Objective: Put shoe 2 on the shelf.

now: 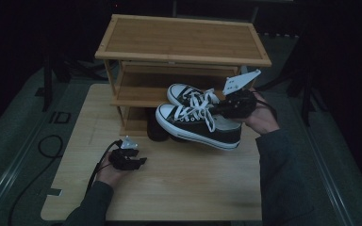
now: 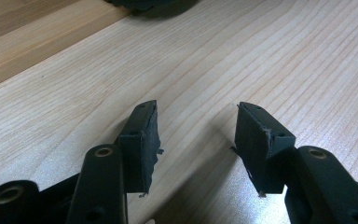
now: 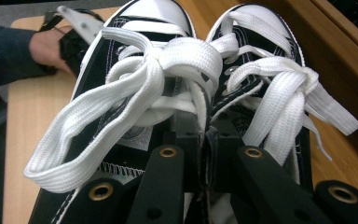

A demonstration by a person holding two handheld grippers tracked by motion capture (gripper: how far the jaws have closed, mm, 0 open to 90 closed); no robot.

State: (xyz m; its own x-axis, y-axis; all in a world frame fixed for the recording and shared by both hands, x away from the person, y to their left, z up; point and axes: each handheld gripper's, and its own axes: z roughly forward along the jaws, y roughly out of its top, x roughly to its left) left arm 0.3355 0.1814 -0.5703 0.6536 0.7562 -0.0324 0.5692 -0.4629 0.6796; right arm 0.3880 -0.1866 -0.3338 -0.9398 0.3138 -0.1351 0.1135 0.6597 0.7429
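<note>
A pair of black low sneakers with white toe caps and white laces hangs tilted above the table in front of the shoe rack: the nearer shoe (image 1: 198, 127), the farther one (image 1: 188, 94). My right gripper (image 1: 231, 106) is shut on their inner collars, pinching both shoes together. In the right gripper view the jaws (image 3: 208, 140) meet on the fabric between the left shoe (image 3: 121, 116) and the right shoe (image 3: 270, 70). My left gripper (image 1: 139, 161) rests low over the table, open, nothing between its pads (image 2: 196, 135).
A bamboo shoe rack (image 1: 184, 37) with a top and lower shelves stands at the table's (image 1: 169, 188) far side. A dark object (image 1: 158, 125) sits at the rack's foot, under the held shoes. Cables lie on the floor at left.
</note>
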